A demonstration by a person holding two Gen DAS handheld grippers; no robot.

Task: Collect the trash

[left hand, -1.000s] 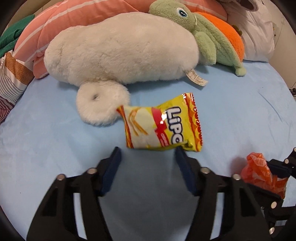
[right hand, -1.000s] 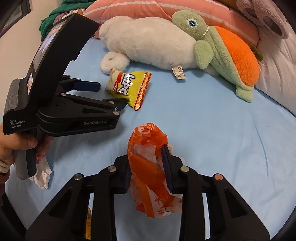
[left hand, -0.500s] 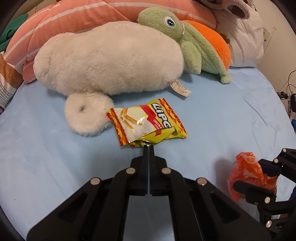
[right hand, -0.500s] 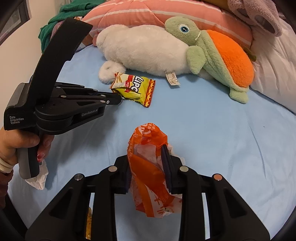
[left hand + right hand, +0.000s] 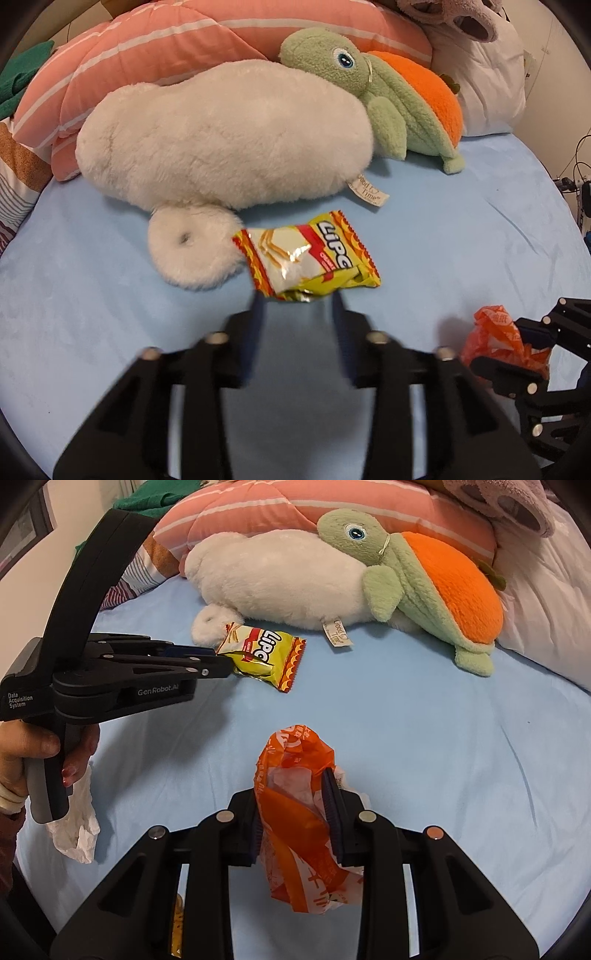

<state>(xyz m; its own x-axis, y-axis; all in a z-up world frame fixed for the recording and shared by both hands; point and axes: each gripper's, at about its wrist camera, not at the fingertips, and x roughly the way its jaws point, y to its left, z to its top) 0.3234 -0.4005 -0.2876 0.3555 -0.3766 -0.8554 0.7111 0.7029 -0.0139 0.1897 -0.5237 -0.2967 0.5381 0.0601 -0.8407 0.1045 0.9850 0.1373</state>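
In the left wrist view, the left gripper (image 5: 295,306) has just been opening, its blurred jaws spread at the near edge of the yellow crinkly snack wrapper (image 5: 308,254), which lies on the light blue bedsheet (image 5: 461,236) beside the fluffy white plush toy (image 5: 221,140). In the right wrist view, the right gripper (image 5: 295,812) is clenched on a crumpled orange plastic bag (image 5: 295,812), with the wrapper ahead at the left gripper's tips.

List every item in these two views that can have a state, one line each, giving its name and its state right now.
Left tool: open, jaws just opened, tips at the wrapper's near edge, not gripping.
Right tool: shut on the orange bag.
Orange bag: crumpled, held.
Yellow snack wrapper: lying on the blue sheet, torn open at its near edge.
White tissue: crumpled, on the sheet.
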